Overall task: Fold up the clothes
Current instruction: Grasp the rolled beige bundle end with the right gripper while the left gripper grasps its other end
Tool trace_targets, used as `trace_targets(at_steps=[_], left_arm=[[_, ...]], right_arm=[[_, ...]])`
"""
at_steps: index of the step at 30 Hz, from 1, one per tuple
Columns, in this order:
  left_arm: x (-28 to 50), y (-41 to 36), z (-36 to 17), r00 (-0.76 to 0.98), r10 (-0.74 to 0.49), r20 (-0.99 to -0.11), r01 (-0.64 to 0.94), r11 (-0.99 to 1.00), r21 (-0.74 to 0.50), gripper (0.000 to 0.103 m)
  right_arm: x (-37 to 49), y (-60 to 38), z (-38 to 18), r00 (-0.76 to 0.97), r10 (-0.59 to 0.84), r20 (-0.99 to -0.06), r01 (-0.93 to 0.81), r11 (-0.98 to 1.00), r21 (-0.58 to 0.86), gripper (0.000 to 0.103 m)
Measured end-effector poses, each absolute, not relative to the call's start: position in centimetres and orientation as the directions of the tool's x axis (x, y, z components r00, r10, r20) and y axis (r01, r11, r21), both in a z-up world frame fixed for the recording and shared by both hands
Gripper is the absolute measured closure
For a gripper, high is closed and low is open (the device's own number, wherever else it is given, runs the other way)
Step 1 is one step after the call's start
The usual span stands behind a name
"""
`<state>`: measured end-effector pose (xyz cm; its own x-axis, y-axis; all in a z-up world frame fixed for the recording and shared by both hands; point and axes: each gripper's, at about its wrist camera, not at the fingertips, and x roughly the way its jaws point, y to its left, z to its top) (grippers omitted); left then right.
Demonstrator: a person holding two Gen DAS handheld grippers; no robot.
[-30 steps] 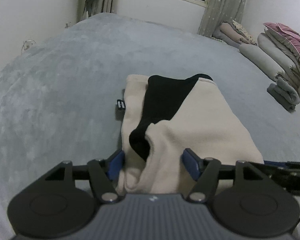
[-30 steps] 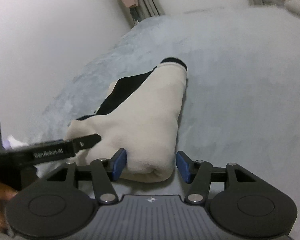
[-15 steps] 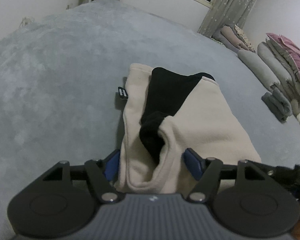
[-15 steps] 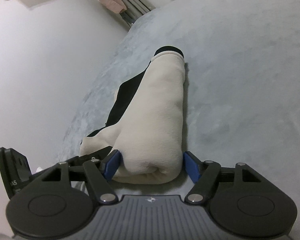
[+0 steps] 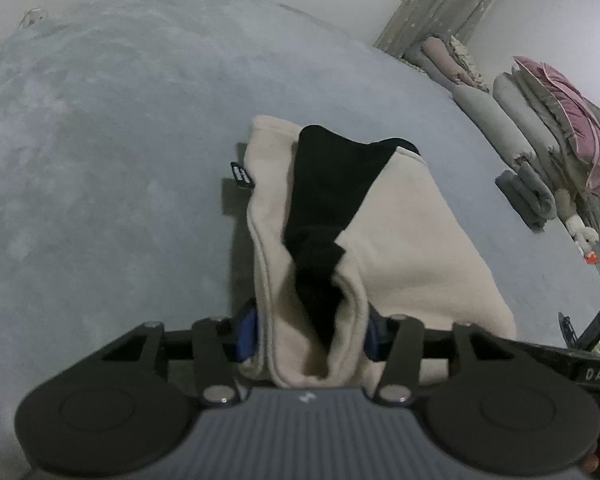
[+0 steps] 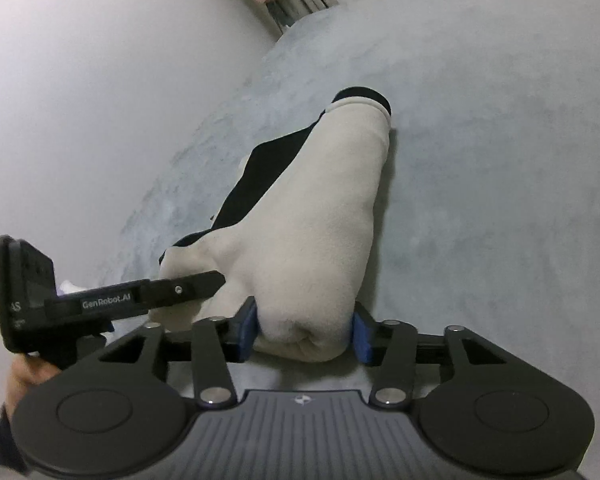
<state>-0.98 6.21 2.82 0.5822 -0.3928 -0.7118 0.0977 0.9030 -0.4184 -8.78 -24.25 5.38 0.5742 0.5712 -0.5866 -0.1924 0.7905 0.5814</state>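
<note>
left gripper (image 5: 311, 330): clamped on garment (image 5: 380, 240) edge | right gripper (image 6: 305, 330): apparently squeezing its folded end

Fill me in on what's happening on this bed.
A person is folding a cream and black garment on a grey bedspread, with a hand-held gripper in each hand. The left hand-held gripper is shut on the bunched near edge, with fabric pinched between its blue pads. The right hand-held gripper is shut on the rolled near corner alongside it. The garment is already folded narrow, with its far end resting on the bedspread. Folded bedding is stacked at the far right side.
</note>
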Motion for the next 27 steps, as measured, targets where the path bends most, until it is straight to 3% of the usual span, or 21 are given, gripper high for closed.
trace_targets(at_steps=[5, 7, 11, 16, 21, 27], left_arm=[[-1.0, 6.1, 3.2, 0.586, -0.380, -0.716, 0.090, 0.908, -0.409, 0.036], [-1.0, 5.7, 3.1, 0.590, -0.374, -0.716, 0.091, 0.912, -0.401, 0.026], [-0.6, 6.1, 2.4, 0.585, -0.410, -0.700, 0.071, 0.885, -0.459, 0.018], [-0.3, 6.1, 1.9, 0.576, -0.438, -0.690, 0.088, 0.873, -0.480, 0.007], [0.1, 7.0, 2.1, 0.584, -0.437, -0.684, 0.038, 0.856, -0.515, 0.009], [-0.2, 4.5, 1.8, 0.602, -0.352, -0.717, 0.069, 0.917, -0.392, 0.008]], right_arm=[[-8.8, -24.4, 5.3, 0.589, 0.569, -0.574, -0.193, 0.788, 0.584, 0.036], [-8.9, -24.3, 5.5, 0.597, 0.572, -0.563, -0.201, 0.786, 0.585, 0.034], [-8.6, -24.3, 4.9, 0.600, 0.595, -0.536, -0.173, 0.750, 0.639, 0.029], [-8.1, -23.8, 4.1, 0.584, 0.580, -0.568, -0.133, 0.759, 0.638, 0.029], [-8.4, -23.6, 4.2, 0.590, 0.572, -0.569, -0.137, 0.766, 0.628, 0.028], [-8.8, -23.4, 4.4, 0.600, 0.556, -0.575, -0.145, 0.782, 0.606, 0.028]])
